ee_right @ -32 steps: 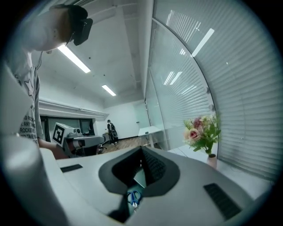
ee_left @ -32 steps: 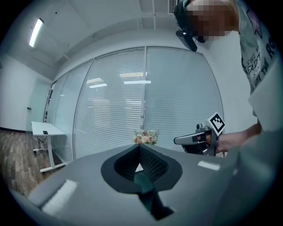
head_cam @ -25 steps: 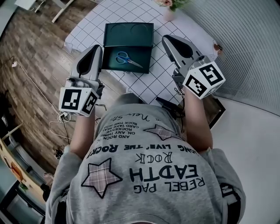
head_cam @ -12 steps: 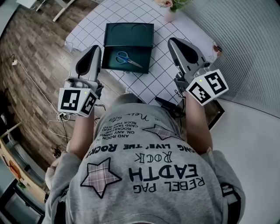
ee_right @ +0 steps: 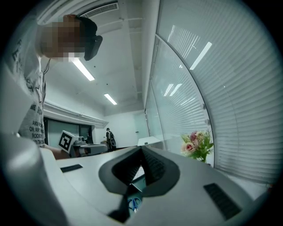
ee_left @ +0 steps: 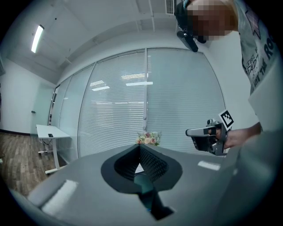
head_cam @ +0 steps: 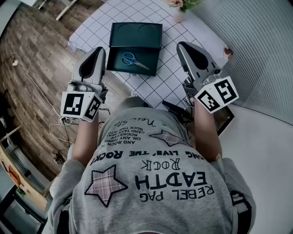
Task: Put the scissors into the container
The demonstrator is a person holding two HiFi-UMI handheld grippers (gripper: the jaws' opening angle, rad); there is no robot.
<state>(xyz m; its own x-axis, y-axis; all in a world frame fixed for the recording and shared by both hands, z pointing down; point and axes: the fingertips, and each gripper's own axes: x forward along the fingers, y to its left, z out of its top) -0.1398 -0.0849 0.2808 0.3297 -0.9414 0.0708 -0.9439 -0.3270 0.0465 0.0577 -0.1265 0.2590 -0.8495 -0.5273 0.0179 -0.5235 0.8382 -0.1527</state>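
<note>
Looks done to me; scissors [head_cam: 132,61] are lying inside the container [head_cam: 120,34], upper centre of frame; left gripper [head_cam: 97,50] and right gripper [head_cam: 183,45] are hovering either side, pinched shut, empty; nothing needing grabbing next, I reckon.

Head view: flowers [head_cam: 179,3] cut off at top edge; torso [head_cam: 155,173] hides table [head_cam: 168,75] near edge. Only sliver of scissors [ee_right: 134,203] shows thru right gripper [ee_right: 141,148]; container [ee_left: 143,181] mostly hidden behind left gripper [ee_left: 140,145]. Far person [ee_right: 108,137] too small to tell.
</note>
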